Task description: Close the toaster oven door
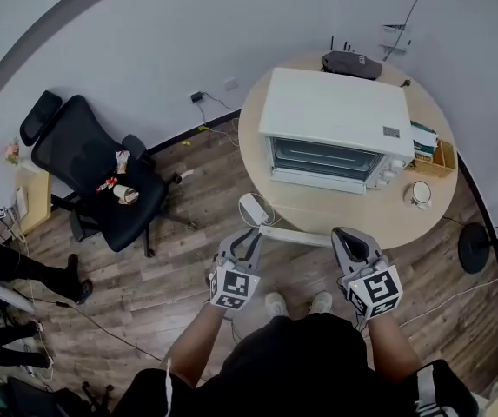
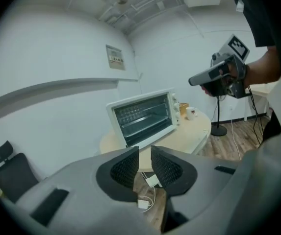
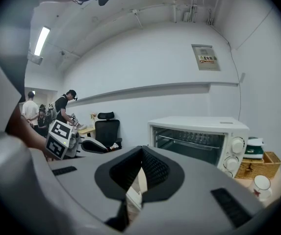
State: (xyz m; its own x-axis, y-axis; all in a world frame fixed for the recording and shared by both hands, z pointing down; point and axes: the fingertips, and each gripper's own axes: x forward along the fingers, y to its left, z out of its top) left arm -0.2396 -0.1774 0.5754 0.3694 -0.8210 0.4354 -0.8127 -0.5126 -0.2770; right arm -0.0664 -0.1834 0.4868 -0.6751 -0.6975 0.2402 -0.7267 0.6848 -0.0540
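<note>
A white toaster oven (image 1: 335,129) stands on the round wooden table (image 1: 353,220). Its door (image 1: 318,181) hangs open and folded down at the front, so the wire racks inside show in both gripper views (image 2: 145,114) (image 3: 199,138). Both grippers hover over the floor just short of the table's near edge, apart from the oven and pointing towards it. My left gripper (image 1: 247,243) (image 2: 145,153) is open by a narrow gap, with nothing between its pads. My right gripper (image 1: 348,241) (image 3: 141,153) is shut on nothing, its tips touching.
A mug (image 1: 420,194), a wicker box (image 1: 444,159) and a black router (image 1: 351,63) share the table. A white round device (image 1: 253,208) sits at its near left edge. A black office chair (image 1: 92,168) stands left, a floor stand base (image 1: 474,246) right. Cables cross the wood floor.
</note>
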